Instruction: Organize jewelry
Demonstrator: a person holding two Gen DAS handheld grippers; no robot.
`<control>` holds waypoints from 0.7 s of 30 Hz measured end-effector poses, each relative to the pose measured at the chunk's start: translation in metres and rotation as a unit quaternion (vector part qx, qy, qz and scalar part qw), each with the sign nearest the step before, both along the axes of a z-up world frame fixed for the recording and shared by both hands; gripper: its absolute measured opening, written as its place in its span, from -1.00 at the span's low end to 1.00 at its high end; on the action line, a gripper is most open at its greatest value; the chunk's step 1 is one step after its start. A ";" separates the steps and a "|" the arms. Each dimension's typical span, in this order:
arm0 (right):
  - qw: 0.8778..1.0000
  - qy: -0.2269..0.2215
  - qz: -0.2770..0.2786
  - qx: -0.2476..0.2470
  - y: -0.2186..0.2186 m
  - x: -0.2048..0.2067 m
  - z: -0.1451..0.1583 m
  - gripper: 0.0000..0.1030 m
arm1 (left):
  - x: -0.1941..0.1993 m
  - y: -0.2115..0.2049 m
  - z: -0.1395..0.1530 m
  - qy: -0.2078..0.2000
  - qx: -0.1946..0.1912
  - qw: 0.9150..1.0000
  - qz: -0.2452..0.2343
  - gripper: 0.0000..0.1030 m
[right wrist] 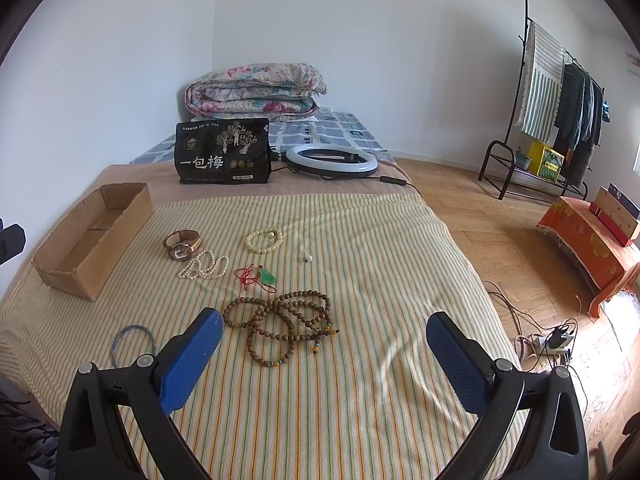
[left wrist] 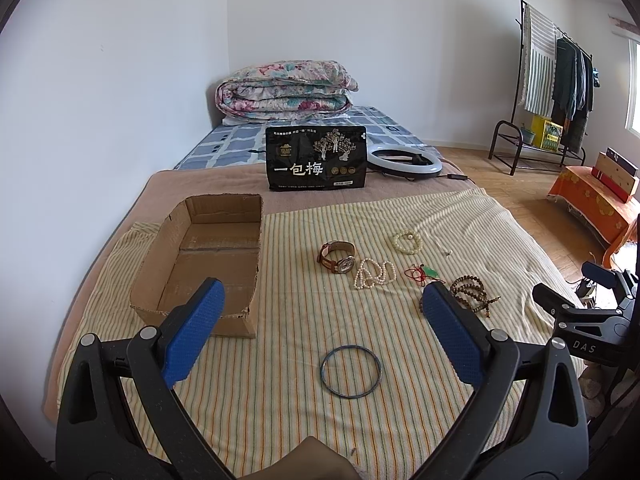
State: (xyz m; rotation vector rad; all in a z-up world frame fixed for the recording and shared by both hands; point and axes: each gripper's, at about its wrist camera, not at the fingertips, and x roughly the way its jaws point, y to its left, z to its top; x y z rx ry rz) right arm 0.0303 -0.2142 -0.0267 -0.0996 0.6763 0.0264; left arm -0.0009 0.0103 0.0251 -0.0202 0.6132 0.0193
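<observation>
An open cardboard box (left wrist: pixel 208 256) (right wrist: pixel 92 240) stands empty at the left of a striped cloth. On the cloth lie a brown-strap watch (left wrist: pixel 337 257) (right wrist: pixel 183 245), a white pearl strand (left wrist: pixel 374 274) (right wrist: pixel 205 266), a cream bead bracelet (left wrist: pixel 408 241) (right wrist: pixel 264 240), a green pendant on red cord (left wrist: pixel 426 273) (right wrist: pixel 260 278), brown wooden beads (left wrist: pixel 472 296) (right wrist: pixel 284 326) and a thin blue bangle (left wrist: pixel 351 371) (right wrist: pixel 132 344). My left gripper (left wrist: pixel 324 300) is open above the bangle. My right gripper (right wrist: pixel 324 328) is open above the cloth, the wooden beads near its left finger.
A black snack bag (left wrist: pixel 316 159) (right wrist: pixel 224 152) stands behind the cloth beside a ring light (left wrist: pixel 406 162) (right wrist: pixel 332 160). A folded quilt (left wrist: pixel 284 88) lies farther back. A clothes rack (right wrist: pixel 560 112), an orange-covered stool (right wrist: pixel 592 240) and floor cables (right wrist: pixel 548 340) are to the right.
</observation>
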 end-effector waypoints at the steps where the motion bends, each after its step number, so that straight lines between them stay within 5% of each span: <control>1: 1.000 0.001 0.000 0.000 0.000 0.000 0.000 0.99 | 0.000 0.000 0.000 0.000 0.000 1.000 0.000 0.95; 21: 1.000 0.024 0.002 0.002 0.001 0.004 -0.007 0.99 | 0.002 0.009 -0.015 0.012 0.000 1.000 0.003 0.95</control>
